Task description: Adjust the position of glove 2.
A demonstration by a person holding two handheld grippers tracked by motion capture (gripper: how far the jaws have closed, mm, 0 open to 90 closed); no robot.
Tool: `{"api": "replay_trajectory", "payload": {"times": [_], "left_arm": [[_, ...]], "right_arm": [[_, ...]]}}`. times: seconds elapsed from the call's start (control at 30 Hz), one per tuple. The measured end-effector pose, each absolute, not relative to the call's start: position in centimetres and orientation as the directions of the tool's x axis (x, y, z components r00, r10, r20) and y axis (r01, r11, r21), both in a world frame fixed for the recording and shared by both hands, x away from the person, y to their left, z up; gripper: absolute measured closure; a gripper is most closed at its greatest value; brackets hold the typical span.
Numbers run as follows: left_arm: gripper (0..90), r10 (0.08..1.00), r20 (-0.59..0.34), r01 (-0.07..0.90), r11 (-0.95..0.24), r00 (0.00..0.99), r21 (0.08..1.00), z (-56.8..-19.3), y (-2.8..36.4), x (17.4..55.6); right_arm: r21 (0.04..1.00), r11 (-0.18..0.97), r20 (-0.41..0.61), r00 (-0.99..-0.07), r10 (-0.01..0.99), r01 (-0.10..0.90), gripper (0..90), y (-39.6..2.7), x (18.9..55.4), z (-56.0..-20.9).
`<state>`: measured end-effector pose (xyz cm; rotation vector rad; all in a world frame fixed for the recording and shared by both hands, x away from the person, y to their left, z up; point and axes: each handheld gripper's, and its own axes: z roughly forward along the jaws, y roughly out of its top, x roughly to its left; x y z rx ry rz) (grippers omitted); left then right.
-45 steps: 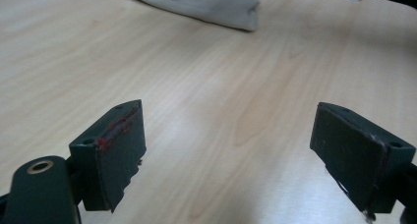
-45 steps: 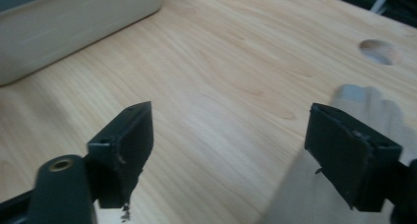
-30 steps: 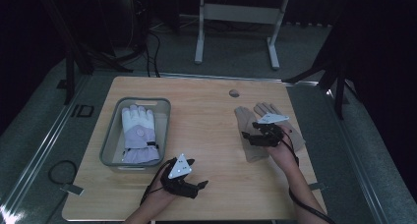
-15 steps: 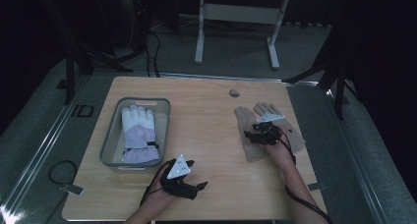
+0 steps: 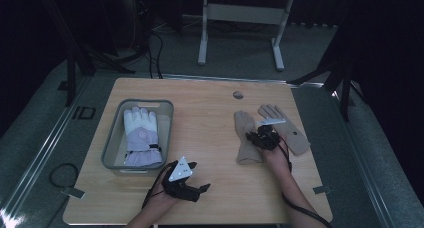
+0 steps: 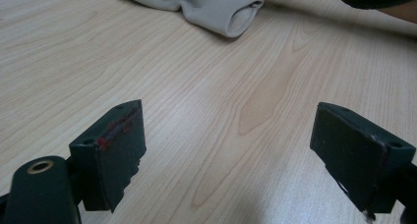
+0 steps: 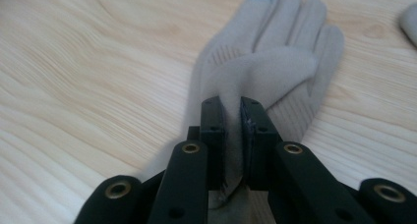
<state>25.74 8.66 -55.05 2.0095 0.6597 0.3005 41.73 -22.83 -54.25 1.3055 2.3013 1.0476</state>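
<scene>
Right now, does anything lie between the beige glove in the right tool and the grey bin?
Nothing visible does: bare table separates the beige glove, pinched by the right tool, from the grey bin.

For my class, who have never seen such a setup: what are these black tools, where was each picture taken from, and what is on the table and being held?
A person holds a two-fingered gripper in each hand. One camera looks down from above; one rides on each gripper. On the wooden table lie two beige gloves and a grey bin holding a white glove. The right gripper has just been closing and now pinches a fold of the left beige glove. The other beige glove lies beside it. The left gripper is open above bare wood.
</scene>
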Motion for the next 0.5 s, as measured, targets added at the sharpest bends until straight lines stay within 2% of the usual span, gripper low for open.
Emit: {"api": "replay_trajectory", "payload": {"times": [0.2,0.5], "left_arm": [[13.6,0.565,-0.048,0.318,-0.391,0.823,0.863,-55.0,8.7,25.6],[13.6,0.578,-0.037,0.311,-0.382,0.815,0.87,-55.0,8.9,25.5]], "right_arm": [[0.741,0.255,0.149,-0.522,0.84,0.622,82.1,-19.9,40.3,-52.5],[0.777,0.214,0.127,-0.48,0.868,0.592,82.2,-16.9,37.7,-50.3]]}}
